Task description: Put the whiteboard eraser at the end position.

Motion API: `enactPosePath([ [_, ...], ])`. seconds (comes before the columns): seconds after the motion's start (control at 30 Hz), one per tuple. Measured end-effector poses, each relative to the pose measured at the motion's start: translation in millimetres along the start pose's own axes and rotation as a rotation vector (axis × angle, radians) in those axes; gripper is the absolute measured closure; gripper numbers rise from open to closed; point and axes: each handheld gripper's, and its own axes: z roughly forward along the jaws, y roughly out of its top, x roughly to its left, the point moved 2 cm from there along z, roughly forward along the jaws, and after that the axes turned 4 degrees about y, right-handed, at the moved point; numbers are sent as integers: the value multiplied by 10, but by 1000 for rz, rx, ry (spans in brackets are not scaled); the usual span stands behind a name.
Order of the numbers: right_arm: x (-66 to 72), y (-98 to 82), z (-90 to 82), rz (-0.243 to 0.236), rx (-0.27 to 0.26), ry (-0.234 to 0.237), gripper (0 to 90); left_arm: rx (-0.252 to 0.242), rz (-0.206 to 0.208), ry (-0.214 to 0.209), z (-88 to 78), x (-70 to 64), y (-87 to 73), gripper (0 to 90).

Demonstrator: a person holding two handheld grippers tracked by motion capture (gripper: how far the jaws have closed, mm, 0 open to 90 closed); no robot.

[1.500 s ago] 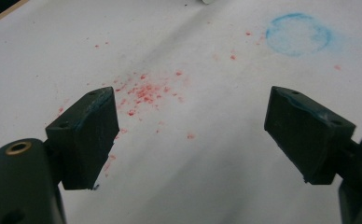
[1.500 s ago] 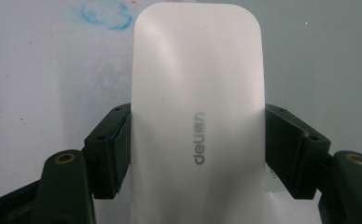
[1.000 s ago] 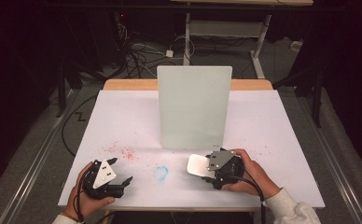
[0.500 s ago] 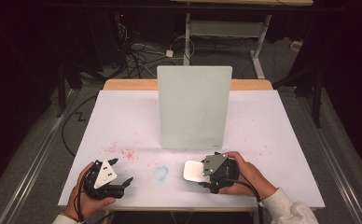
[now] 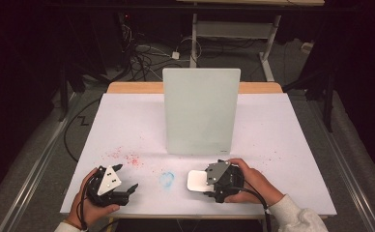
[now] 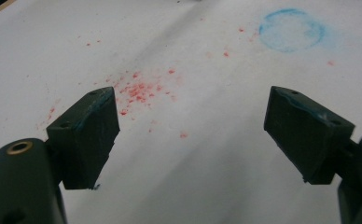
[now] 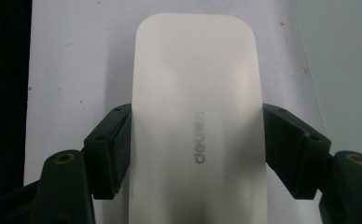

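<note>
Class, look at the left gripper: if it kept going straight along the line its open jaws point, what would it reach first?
Probably the red speckles on the white table cover, just ahead of the left gripper; the blue ring mark lies further off to one side. Depth is uncertain.

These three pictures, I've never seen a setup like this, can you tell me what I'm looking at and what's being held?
A person sits at a table covered in white and holds a hand tool with two black jaws in each hand. The high view looks down from above the person. The other two pictures come from small cameras riding on the tools, looking along their jaws.

The left gripper holds nothing; its jaws stand wide apart over the table, above a scatter of red specks and near a blue ring mark. The right gripper is clamped on the sides of a white eraser, a smooth rounded block with grey lettering. In the high view, a pale board stands upright behind the hands, mid-table.
</note>
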Motion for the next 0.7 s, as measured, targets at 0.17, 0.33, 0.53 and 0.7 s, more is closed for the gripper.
enactPosePath([
  [0.17,7,-1,21,-2,-4,-4,304,7,-12,-5,-6,-2,-10,172],
  [0.33,-28,12,-80,43,-105,-10,310,1,1,0,2,5,-6,172],
  [0.53,-51,-9,-105,57,-126,-40,323,3,5,-1,-1,1,-4,172],
  [0.7,-80,0,-166,77,-165,-78,325,3,6,-2,0,0,-4,172],
])
